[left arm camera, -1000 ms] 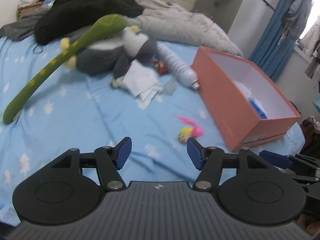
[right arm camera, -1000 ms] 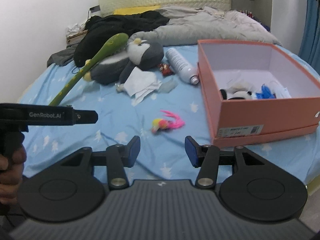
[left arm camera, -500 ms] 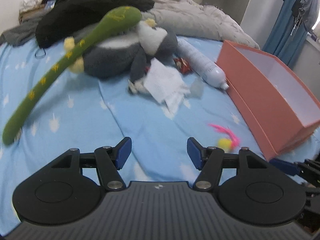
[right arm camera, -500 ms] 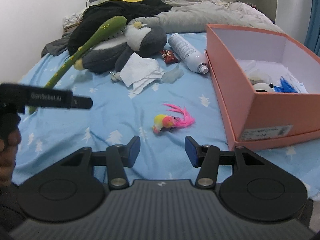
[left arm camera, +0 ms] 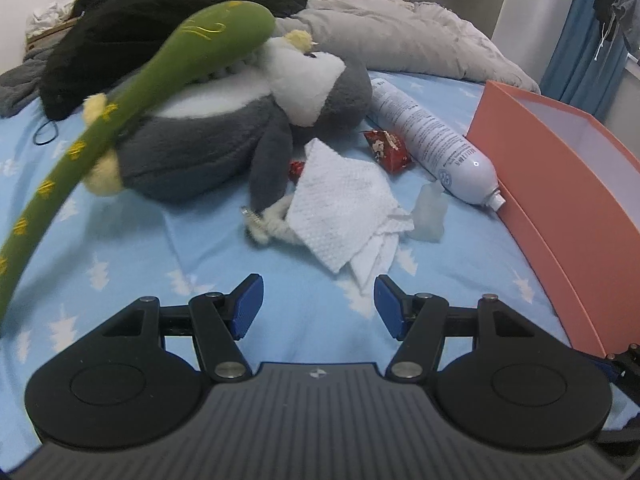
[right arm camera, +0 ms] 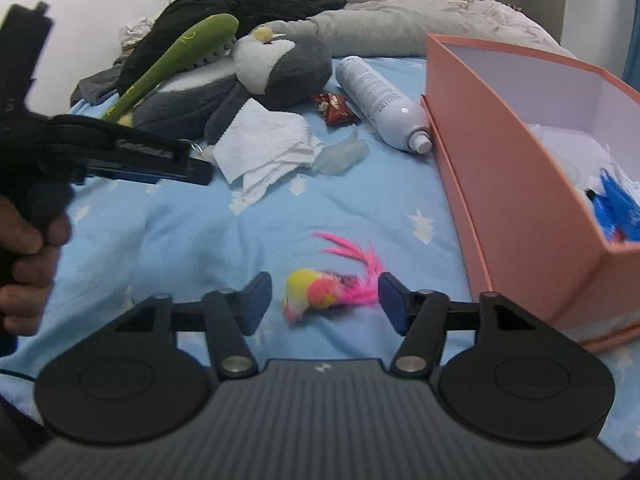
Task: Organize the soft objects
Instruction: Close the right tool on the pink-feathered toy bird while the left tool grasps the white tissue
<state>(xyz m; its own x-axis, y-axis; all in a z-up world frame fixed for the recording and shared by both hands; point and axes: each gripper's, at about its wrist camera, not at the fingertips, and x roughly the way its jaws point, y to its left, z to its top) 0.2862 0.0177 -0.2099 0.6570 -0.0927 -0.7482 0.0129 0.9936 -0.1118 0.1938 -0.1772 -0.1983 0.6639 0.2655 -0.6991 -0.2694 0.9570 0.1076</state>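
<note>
A small pink and yellow feathered toy (right arm camera: 320, 290) lies on the blue bedsheet between the blue pads of my right gripper (right arm camera: 320, 302). Its jaws are opening and the pads do not press on the toy. My left gripper (left arm camera: 316, 306) is open and empty, just short of a white folded cloth (left arm camera: 344, 208). Behind the cloth lie a grey and white plush penguin (left arm camera: 224, 132) and a long green plush snake (left arm camera: 132, 96). An orange box (right arm camera: 508, 184) stands to the right with soft things inside. In the right wrist view the left gripper (right arm camera: 188, 166) reaches towards the cloth (right arm camera: 264, 140).
A white bottle (left arm camera: 432, 136), a red snack wrapper (left arm camera: 388, 148) and a small clear object (left arm camera: 430, 216) lie between penguin and box. A grey duvet (left arm camera: 392, 40) and black clothing (left arm camera: 132, 20) are piled at the bed's head. A hand (right arm camera: 28, 256) holds the left gripper's handle.
Both grippers moved forward and down towards the bed. The left one closed in on the cloth and penguin. The right one came around the pink toy and its jaws widened.
</note>
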